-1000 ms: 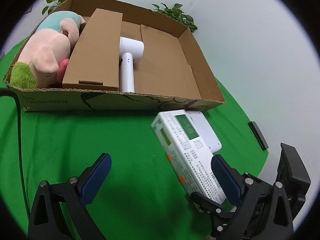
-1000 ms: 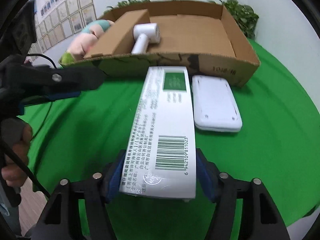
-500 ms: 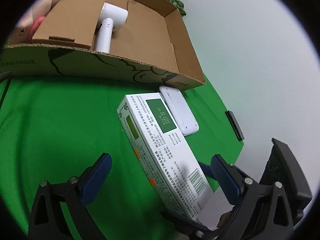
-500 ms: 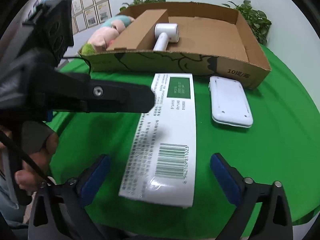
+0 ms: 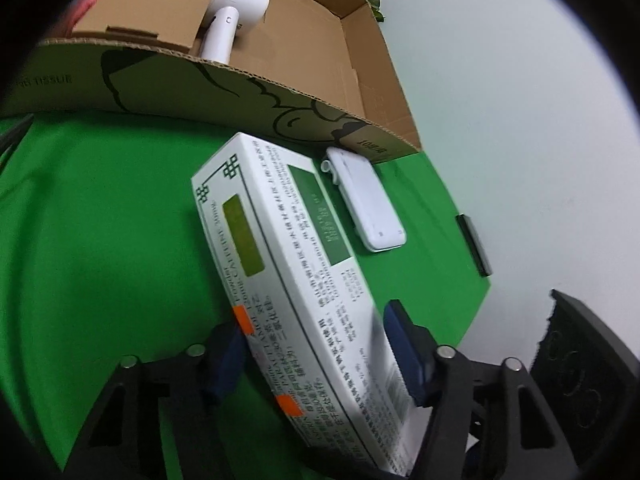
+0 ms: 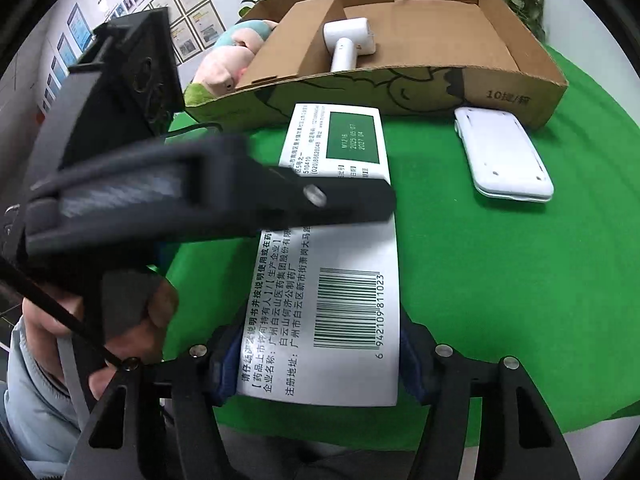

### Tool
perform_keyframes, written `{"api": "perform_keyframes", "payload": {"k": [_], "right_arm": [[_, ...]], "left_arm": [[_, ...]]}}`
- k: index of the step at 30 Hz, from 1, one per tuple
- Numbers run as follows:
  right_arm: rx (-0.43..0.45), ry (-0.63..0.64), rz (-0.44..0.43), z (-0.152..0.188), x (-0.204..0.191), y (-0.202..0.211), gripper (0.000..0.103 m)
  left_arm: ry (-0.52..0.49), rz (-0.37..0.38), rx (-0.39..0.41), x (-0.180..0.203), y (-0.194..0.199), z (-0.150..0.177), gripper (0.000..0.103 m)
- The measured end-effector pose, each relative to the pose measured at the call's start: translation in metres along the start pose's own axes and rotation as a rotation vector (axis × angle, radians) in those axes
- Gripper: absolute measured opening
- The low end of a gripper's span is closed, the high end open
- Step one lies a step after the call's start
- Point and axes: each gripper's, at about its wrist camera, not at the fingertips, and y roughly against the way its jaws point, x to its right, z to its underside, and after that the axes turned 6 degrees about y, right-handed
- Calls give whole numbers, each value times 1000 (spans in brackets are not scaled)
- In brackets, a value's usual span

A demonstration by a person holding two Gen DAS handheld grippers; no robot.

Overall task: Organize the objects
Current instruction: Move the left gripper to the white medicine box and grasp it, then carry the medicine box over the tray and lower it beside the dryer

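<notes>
Both grippers, left (image 5: 316, 356) and right (image 6: 316, 364), are closing on the medicine box (image 6: 340, 280), which seems gripped, just before the cardboard box (image 6: 520, 92) on the bench. Light, crushable card; hold its long sides.

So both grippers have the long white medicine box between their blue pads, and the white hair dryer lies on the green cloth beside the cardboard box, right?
Not quite. The hair dryer lies inside the cardboard box, as the right wrist view shows. Both the left gripper and right gripper are closing on the medicine box.

The plush toy (image 6: 224, 72) lies half hidden behind the cardboard divider (image 6: 296, 40).
</notes>
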Motion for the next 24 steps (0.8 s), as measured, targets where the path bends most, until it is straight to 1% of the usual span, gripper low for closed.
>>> {"api": "perform_keyframes", "payload": {"k": [2,5,9,12,17,21,22,23,24], "right_arm": [[3,22,21,0,-5,0,60],[14,19,15,-1,-5,2,59],[45,3,16,-6,-7,7,59],[100,5,13,-15,-10,15,59],[186,35,15,-31,-16,32,59],[222,37,-10,-47,-11,40,58],[228,41,-10,-50,-11,42,58],[240,49,-5,-60,-11,42,58],[250,51,-3,-61,-13,46,58]], "left_arm": [[6,4,0,-1,2,-1,59],[-5,9,13,2,9,-1,55],[-38,0,53,11,20,-8,52],[-67,8,96,20,36,-18,51],[-123,-7,151,36,55,-32,51],[-170,-34,193,49,66,-41,51],[-176,-34,198,51,68,-43,51],[-188,-36,207,55,72,-47,51],[-199,-40,212,58,74,-49,51]]}}
